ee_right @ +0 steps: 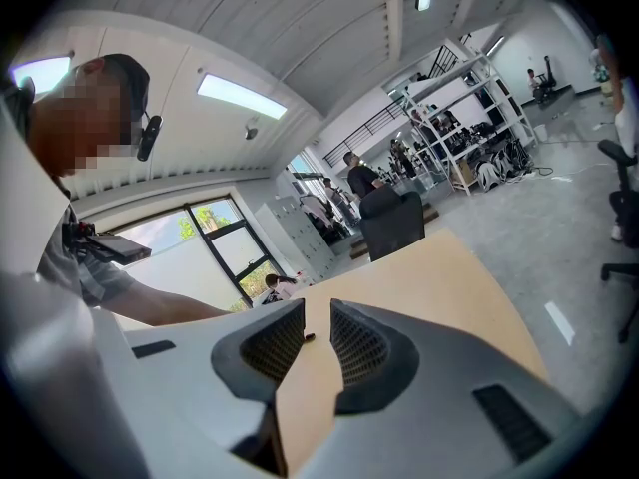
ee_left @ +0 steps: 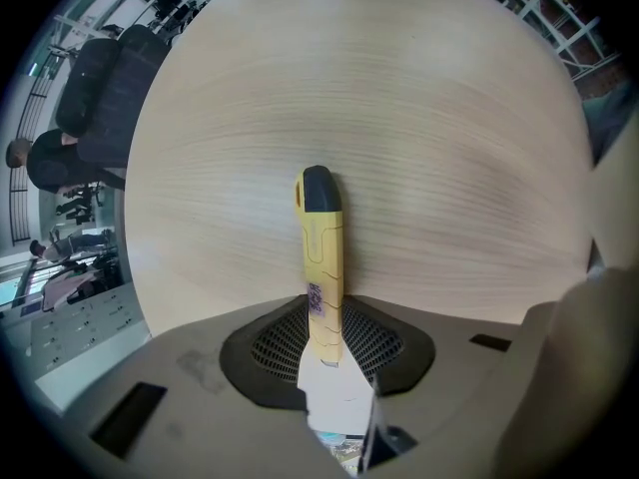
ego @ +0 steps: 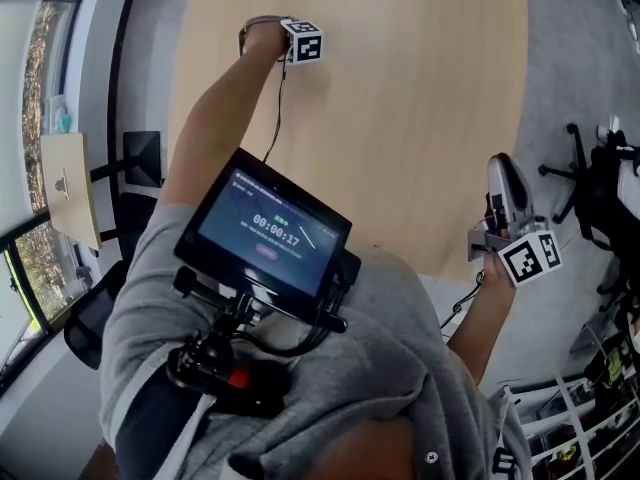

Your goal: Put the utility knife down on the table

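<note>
Light wood tabletop (ego: 400, 118). Left gripper (ee_left: 324, 327) is over the tabletop's far part and points steeply down. Its fingers pinch the knife (ee_left: 321, 247) by its yellow body, dark end toward the tabletop; can't tell if it touches. Right gripper (ee_right: 318, 342) is at the tabletop's near edge, fingers spread, nothing between them. Step is likely the put-down itself. Next: get the knife resting on the tabletop, then part the left fingers.

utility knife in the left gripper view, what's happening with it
A person holds the yellow utility knife clamped in the left tool, pointed steeply down over the wooden table, not yet laid flat. Whether its tip touches the surface cannot be told. The right tool is empty, jaws apart, near the table's edge.
</note>
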`<state>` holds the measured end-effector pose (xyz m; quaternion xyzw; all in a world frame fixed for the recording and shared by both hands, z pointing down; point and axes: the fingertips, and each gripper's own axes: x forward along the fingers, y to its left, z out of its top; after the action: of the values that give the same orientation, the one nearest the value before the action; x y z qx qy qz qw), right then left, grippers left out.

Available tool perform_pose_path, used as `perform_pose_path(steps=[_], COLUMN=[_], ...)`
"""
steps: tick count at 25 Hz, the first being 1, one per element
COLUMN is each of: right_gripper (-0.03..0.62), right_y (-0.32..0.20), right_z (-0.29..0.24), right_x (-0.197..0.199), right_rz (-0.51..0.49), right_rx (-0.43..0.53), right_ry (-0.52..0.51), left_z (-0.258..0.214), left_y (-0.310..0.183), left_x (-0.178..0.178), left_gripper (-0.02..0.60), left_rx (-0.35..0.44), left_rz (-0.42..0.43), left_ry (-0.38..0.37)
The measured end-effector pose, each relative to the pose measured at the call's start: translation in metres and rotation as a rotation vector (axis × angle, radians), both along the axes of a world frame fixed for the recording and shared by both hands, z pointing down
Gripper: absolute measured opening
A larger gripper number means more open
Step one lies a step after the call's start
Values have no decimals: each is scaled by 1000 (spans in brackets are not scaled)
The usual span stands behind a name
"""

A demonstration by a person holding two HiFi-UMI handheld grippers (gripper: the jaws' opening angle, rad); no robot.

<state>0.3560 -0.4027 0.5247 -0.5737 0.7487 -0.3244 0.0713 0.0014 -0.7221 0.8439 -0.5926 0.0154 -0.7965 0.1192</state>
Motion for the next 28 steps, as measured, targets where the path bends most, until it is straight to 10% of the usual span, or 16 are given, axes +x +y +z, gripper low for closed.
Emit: perform_pose_path(steps=[28], right_gripper=[80], right_y=[-1], right_z=[6], right_x=[0], right_rz=[-5], right_rx=[30], right_ry=[-26], left_z=[-11], left_y=[7], left_x=[-44], left_gripper=[170], left_rx=[-59], left_rz=[-106], left_ry=[-81])
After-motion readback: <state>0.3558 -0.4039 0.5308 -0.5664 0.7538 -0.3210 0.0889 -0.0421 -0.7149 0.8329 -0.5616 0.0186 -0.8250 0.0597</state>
